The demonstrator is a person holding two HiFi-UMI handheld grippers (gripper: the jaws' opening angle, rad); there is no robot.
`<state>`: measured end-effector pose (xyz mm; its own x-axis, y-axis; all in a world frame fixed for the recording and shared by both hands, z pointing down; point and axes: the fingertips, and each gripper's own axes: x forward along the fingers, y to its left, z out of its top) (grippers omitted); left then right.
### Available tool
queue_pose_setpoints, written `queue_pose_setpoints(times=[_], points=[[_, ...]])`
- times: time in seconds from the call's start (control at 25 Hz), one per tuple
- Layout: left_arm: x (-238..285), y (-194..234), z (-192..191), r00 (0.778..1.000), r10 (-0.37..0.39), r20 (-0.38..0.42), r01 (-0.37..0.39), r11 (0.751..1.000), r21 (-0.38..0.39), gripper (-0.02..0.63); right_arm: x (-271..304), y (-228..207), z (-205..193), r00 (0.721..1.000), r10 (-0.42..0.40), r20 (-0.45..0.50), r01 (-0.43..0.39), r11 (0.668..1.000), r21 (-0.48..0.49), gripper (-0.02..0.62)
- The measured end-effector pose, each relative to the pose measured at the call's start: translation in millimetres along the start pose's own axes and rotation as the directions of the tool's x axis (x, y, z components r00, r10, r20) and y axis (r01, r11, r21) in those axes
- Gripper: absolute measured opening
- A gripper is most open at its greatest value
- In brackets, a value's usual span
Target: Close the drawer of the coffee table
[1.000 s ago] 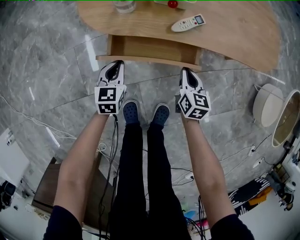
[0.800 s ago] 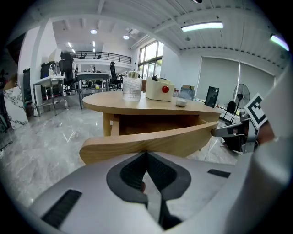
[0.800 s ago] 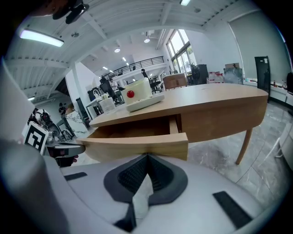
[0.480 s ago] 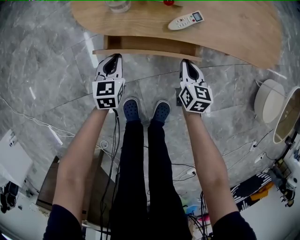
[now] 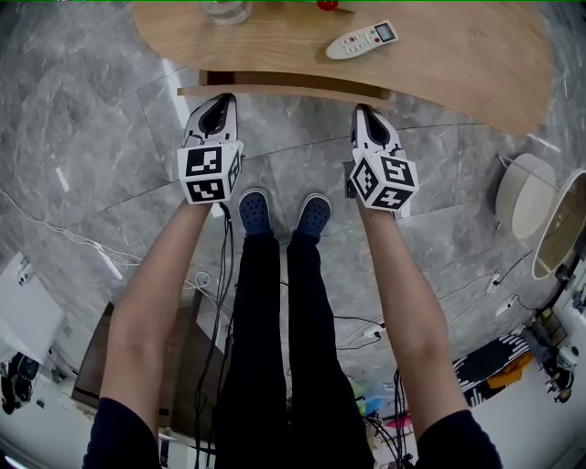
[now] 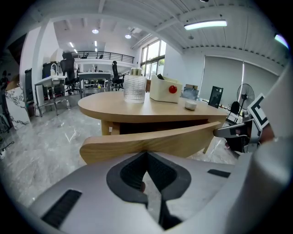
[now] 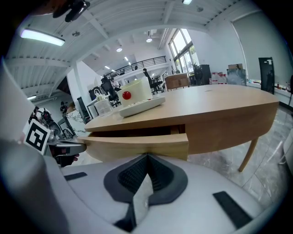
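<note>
The wooden coffee table [image 5: 458, 64] runs across the top of the head view. Its drawer front [image 5: 284, 91] still stands a little out from under the tabletop, with a dark gap behind it. My left gripper [image 5: 222, 99] is shut, its tip at the left part of the drawer front [image 6: 151, 141]. My right gripper [image 5: 360, 110] is also shut, its tip at the right part of the front [image 7: 137, 144]. Neither gripper holds anything. In the gripper views the closed tips [image 6: 147, 153] [image 7: 147, 155] sit right against the wood.
On the tabletop lie a white remote [image 5: 364, 41], a glass [image 5: 224, 9] and a white box with a red knob [image 6: 165, 89]. The person's shoes [image 5: 255, 212] stand between the grippers. Cables trail over the marble floor; a round white object [image 5: 520, 203] sits at the right.
Both grippers have moved forward toward the table, and the drawer has slid inward with them; much less of its inside shows than a second ago.
</note>
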<state>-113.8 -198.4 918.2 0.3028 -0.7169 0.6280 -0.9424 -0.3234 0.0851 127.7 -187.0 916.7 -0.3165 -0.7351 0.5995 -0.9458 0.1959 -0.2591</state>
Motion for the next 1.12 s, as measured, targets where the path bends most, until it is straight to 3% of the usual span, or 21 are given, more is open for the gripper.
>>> queue_pose_setpoints(times=[0.76, 1.12], points=[[25.9, 9.2, 19.8, 1.000, -0.021, -0.008, 0.022, 0.999, 0.041, 0.025, 25.2, -7.7, 21.7, 1.000, 0.001, 0.016, -0.001, 1.000, 0.005, 0.026], [36.3, 13.2, 27.6, 1.000, -0.012, 0.007, 0.012, 1.000, 0.014, 0.026, 35.7, -11.3, 29.8, 1.000, -0.005, 0.026, 0.005, 1.000, 0.018, 0.026]])
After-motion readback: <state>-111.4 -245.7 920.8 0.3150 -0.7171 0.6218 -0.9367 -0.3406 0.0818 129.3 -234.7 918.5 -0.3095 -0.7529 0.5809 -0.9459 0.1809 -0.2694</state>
